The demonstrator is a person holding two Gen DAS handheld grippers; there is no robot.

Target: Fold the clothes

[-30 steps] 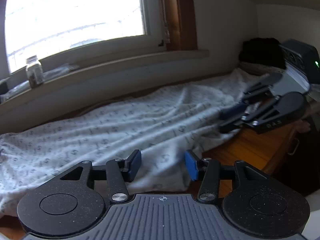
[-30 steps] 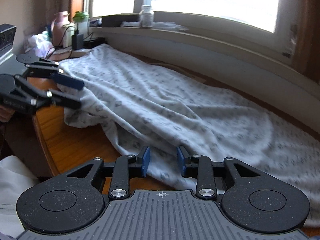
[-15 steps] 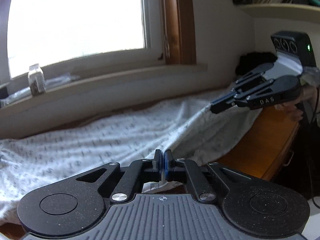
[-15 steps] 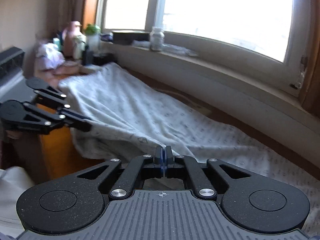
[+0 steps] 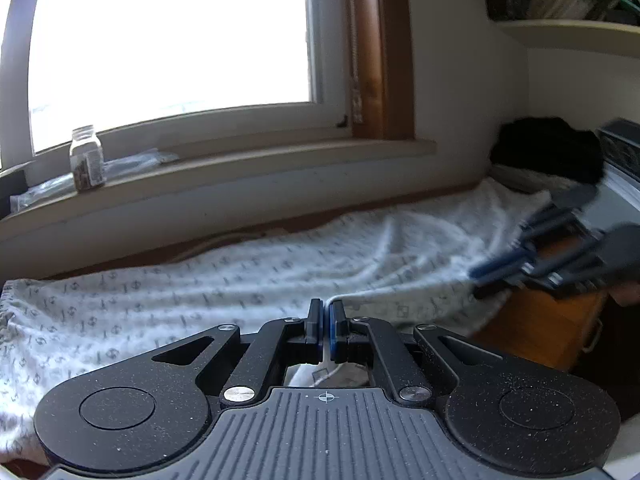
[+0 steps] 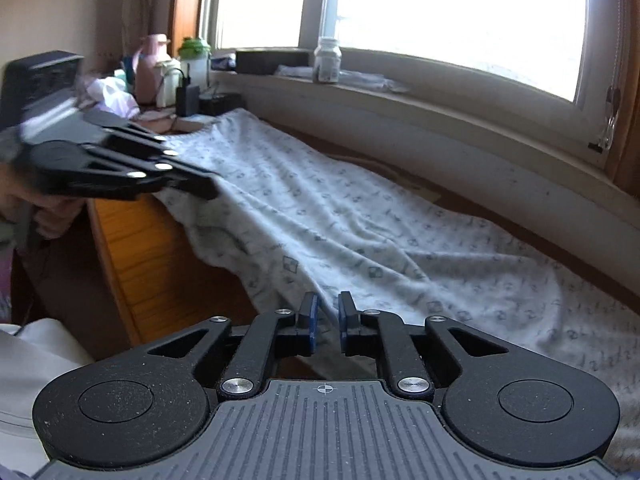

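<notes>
Garment [image 5: 240, 280]: I see it spread below the window sill [image 5: 240, 160].
Left gripper [image 5: 325, 326]: clenched on its hem.
Right gripper [image 6: 325, 322]: jaws opening, cloth between, unpinched.

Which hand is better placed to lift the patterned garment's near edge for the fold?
Left. The left gripper has its jaws shut on the garment hem; the right gripper is opening its jaws, cloth loose between them.

Garment [image 5: 248, 280] on desk [image 6: 136, 240], jar [image 5: 86, 158] behind.
</notes>
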